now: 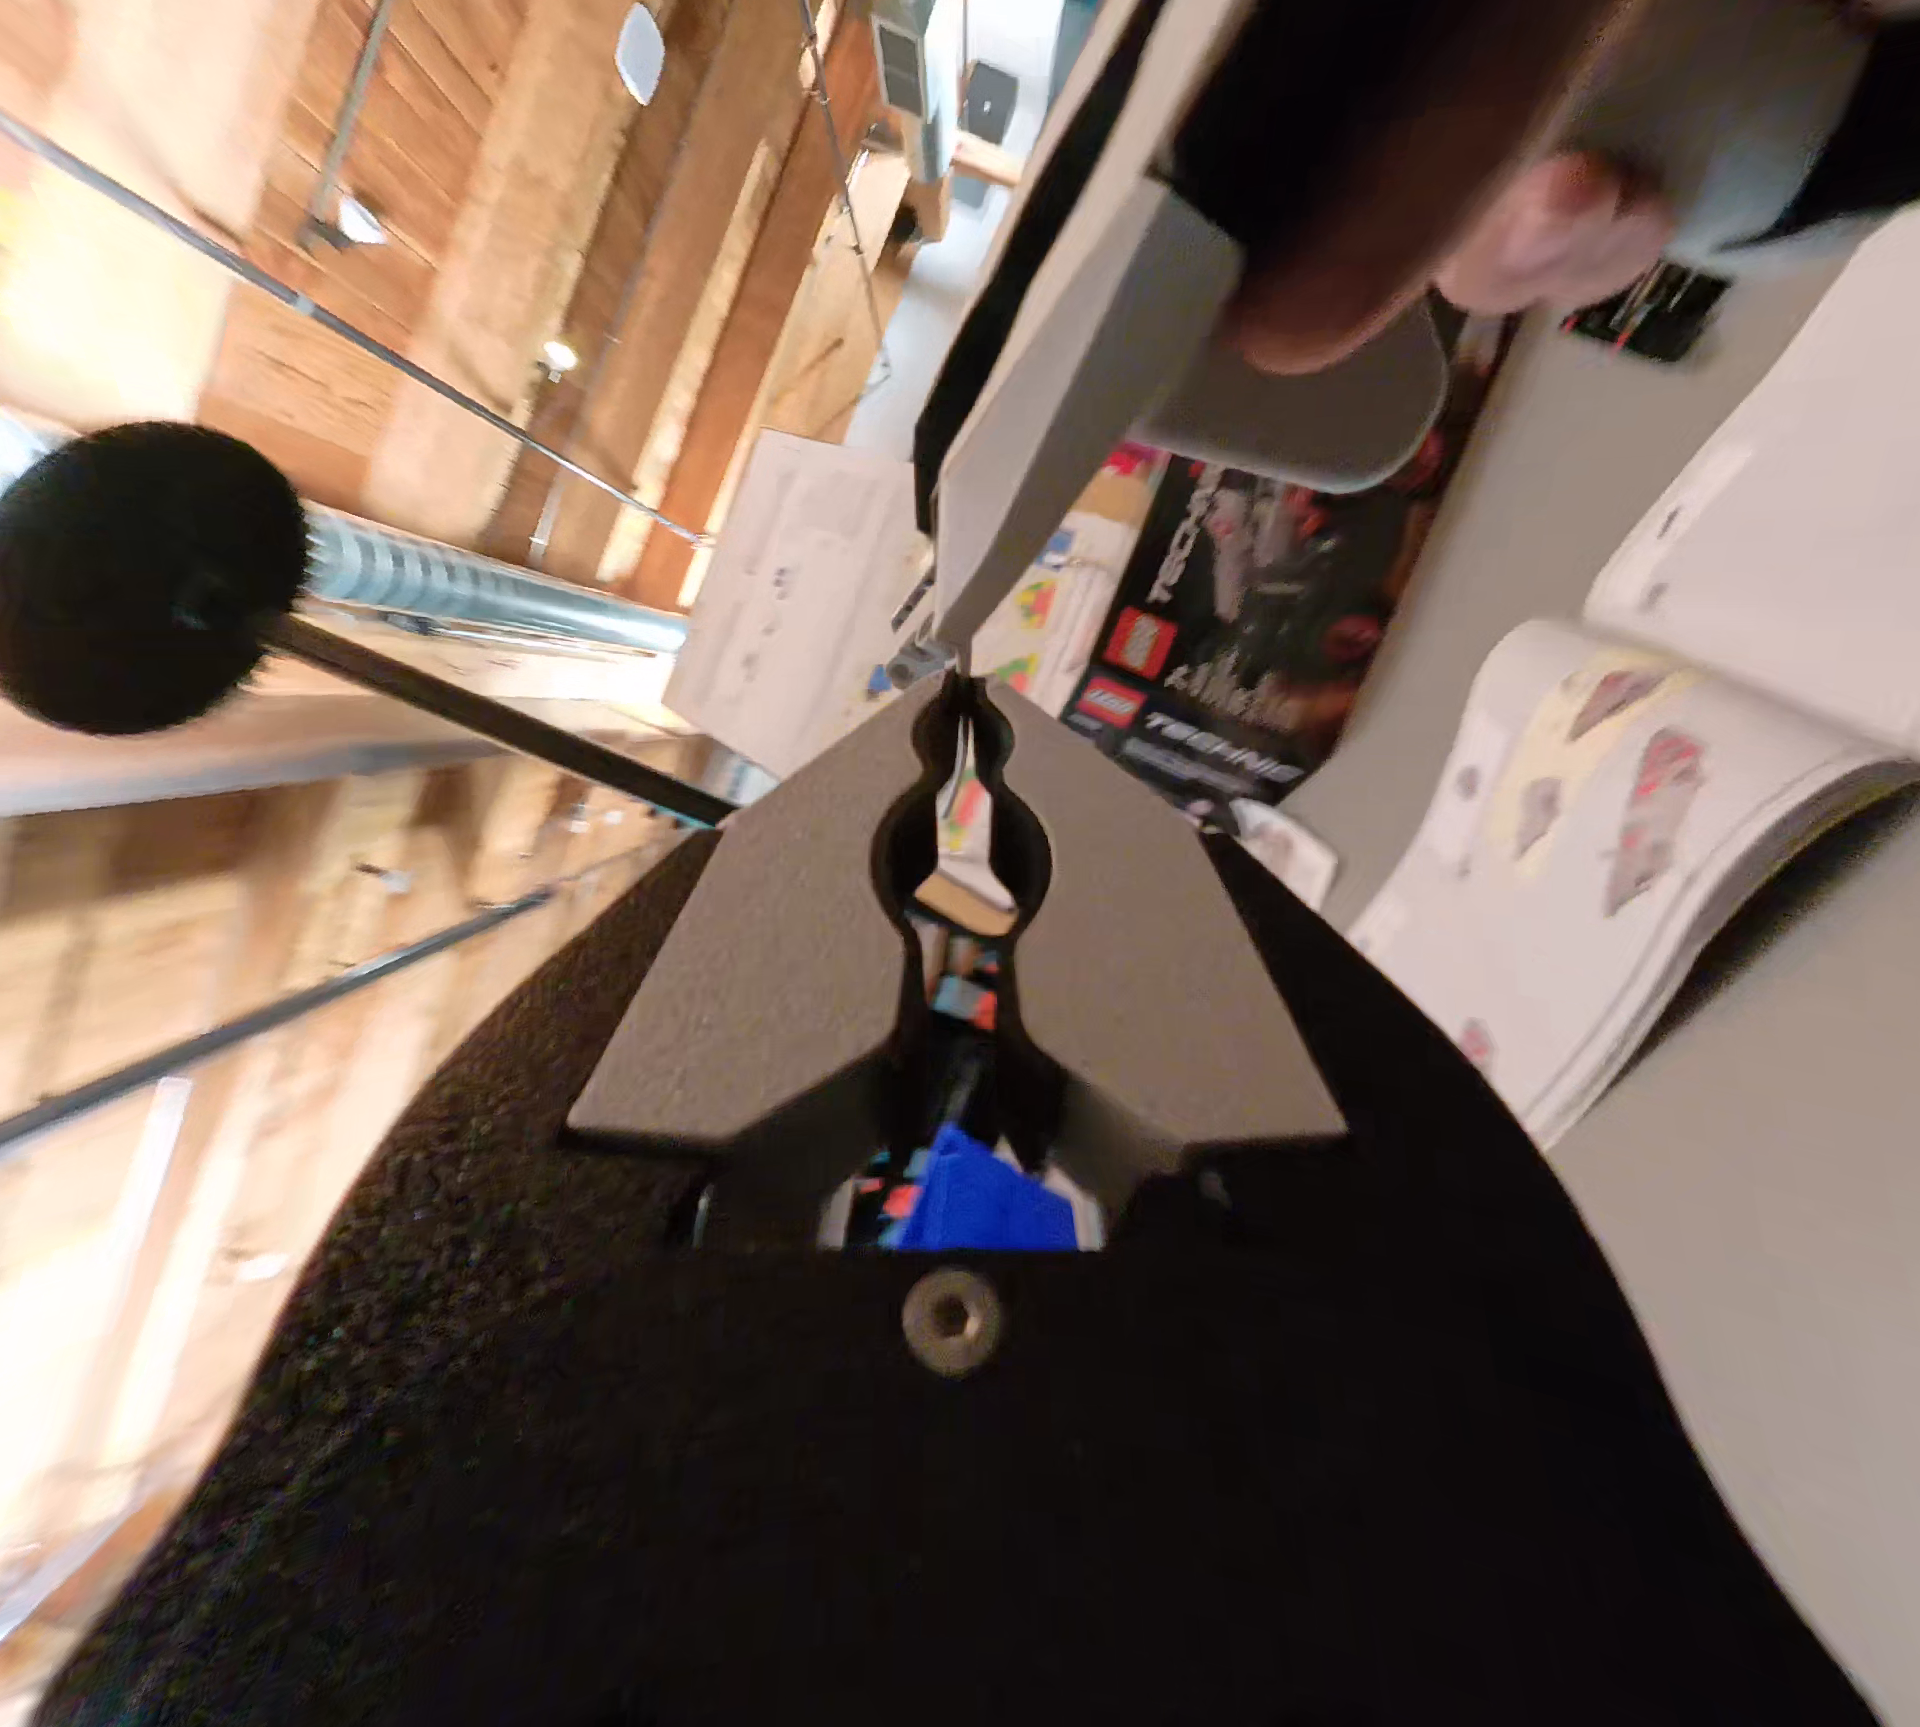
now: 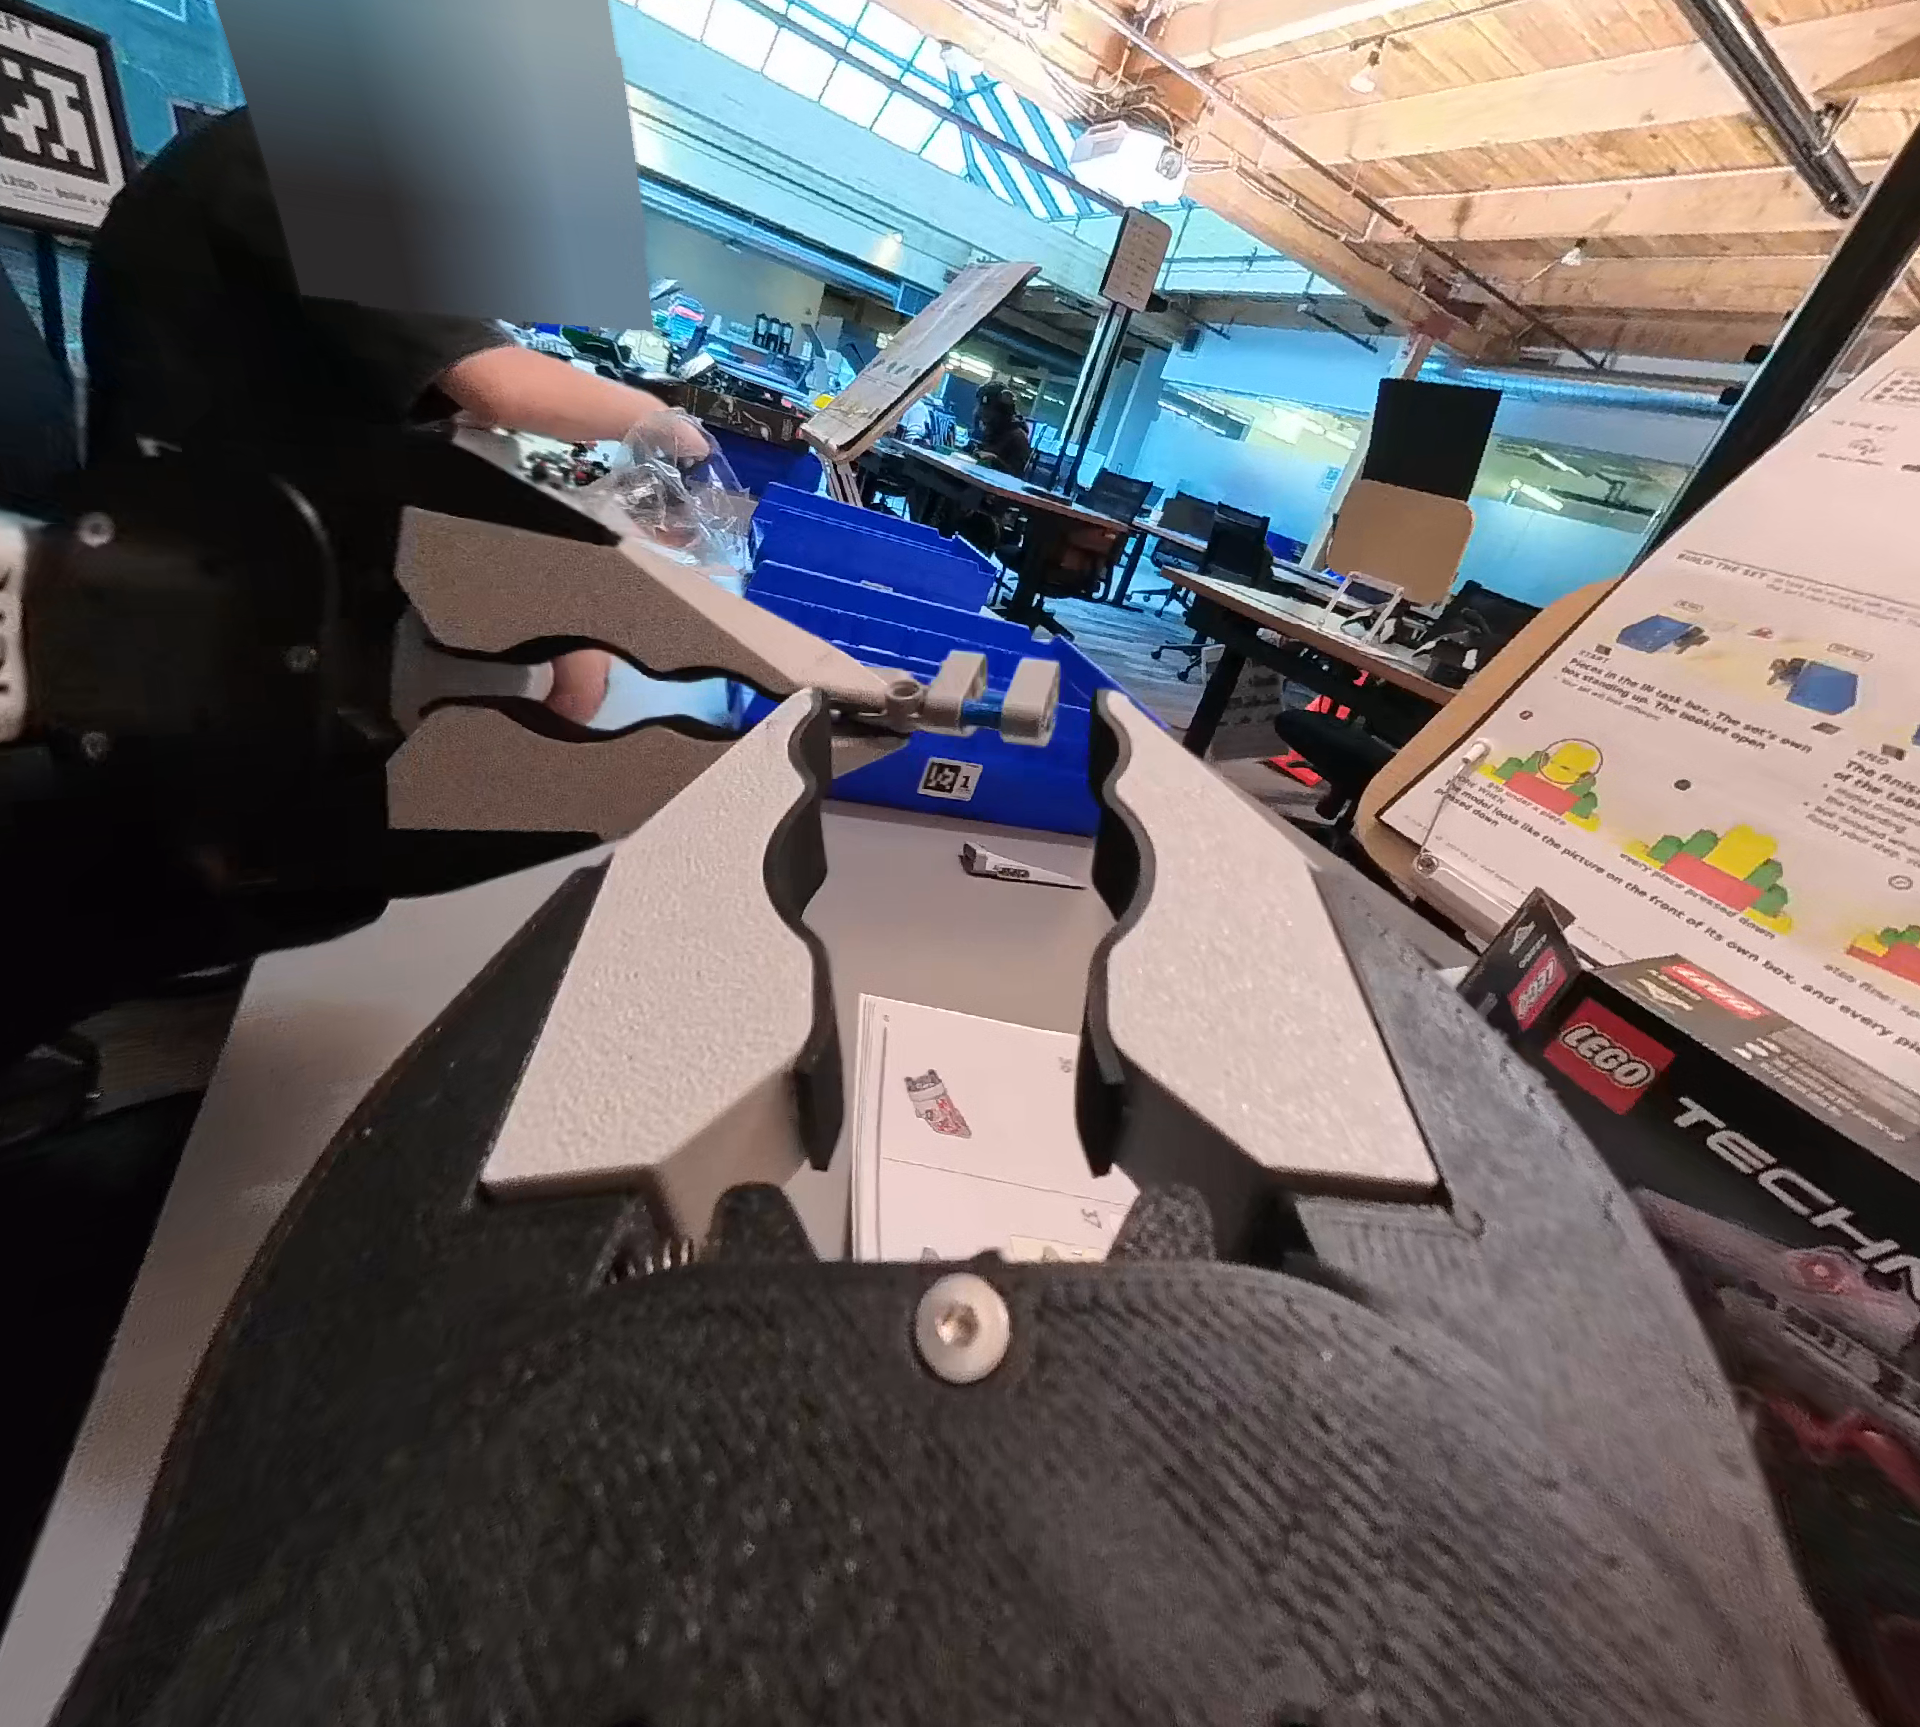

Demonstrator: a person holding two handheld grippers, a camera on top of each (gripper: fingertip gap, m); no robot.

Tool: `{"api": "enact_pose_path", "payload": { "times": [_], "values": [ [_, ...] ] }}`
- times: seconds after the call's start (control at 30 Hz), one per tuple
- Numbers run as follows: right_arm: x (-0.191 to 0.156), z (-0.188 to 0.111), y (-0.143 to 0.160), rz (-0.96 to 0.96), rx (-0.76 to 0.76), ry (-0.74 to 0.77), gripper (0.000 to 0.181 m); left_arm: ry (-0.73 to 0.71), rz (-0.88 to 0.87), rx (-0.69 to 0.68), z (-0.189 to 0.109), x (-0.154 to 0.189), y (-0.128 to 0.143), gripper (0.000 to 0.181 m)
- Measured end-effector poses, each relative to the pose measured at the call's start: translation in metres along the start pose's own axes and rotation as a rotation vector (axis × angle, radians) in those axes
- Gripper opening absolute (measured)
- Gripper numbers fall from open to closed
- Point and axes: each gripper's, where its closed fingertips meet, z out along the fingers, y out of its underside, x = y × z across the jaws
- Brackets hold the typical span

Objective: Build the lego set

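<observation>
1. The left gripper (image 2: 883, 711) comes in from my left in the right wrist view, fingers pressed together on the near end of a small grey-and-blue assembly (image 2: 977, 703). That piece sits in the air above the table (image 2: 312, 1002), in front of the blue bins (image 2: 914, 597).

2. The relation that matters: the assembly lies just ahead of and between the tips of my right gripper (image 2: 961, 721), whose fingers are spread wide. Its long axis runs left to right across that gap, so the free grey end points toward the right finger (image 2: 1195, 929). The right gripper is the nearer free one; I judge the next move is a short push forward, then closing on that free end.

3. The left wrist view shows the left gripper (image 1: 961, 690) nearly shut at the tips, with the right gripper (image 1: 1049, 534) coming down from above to meet it. The piece is only a grey sliver there, so I can't confirm the grip from that side; it is probably the tip pinch the other view shows.

4. Only the left view shows the open booklet (image 1: 1621, 846) and the box (image 1: 1247, 638) flat on the table. Only the right view shows the assembly's shape and a single loose dark part (image 2: 1013, 867) on the table beyond my fingers.
</observation>
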Motion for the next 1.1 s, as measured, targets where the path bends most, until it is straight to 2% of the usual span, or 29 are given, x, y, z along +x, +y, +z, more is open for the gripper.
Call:
{"api": "enact_pose_path", "payload": {
  "times": [0.17,0.27,0.4,0.63,0.7,0.77,0.9,1.0,1.1],
  "values": [
    [-0.001,0.002,0.002,0.045,0.001,-0.005,0.046,-0.057,0.171,-0.059,-0.001,-0.003,0.001,0.0],
    [-0.001,0.003,0.004,0.065,-0.003,-0.006,0.045,-0.082,0.231,-0.045,-0.001,-0.004,0.002,0.0],
    [0.008,-0.002,-0.002,0.182,0.013,0.007,0.044,-0.085,0.336,-0.017,-0.001,0.002,0.004,0.0],
    [0.007,0.001,0.02,0.206,-0.166,0.033,0.029,-0.123,0.535,0.079,-0.003,0.024,-0.012,0.0],
    [0.008,0.0,0.028,0.21,-0.236,0.044,0.026,-0.121,0.512,0.05,-0.001,0.025,-0.007,0.0],
    [0.013,-0.005,0.03,0.185,-0.276,0.08,0.032,-0.125,0.474,0.003,0.001,0.02,0.003,0.0],
    [0.01,-0.004,0.027,0.134,-0.278,0.085,0.035,-0.147,0.542,0.065,-0.002,0.022,-0.006,0.0],
    [0.008,-0.003,0.029,0.084,-0.303,0.073,0.028,-0.158,0.565,0.046,-0.001,0.023,-0.005,0.0],
    [0.008,-0.002,0.027,0.013,-0.307,0.088,0.025,-0.148,0.501,0.044,-0.001,0.021,-0.004,0.0]
  ]
}}
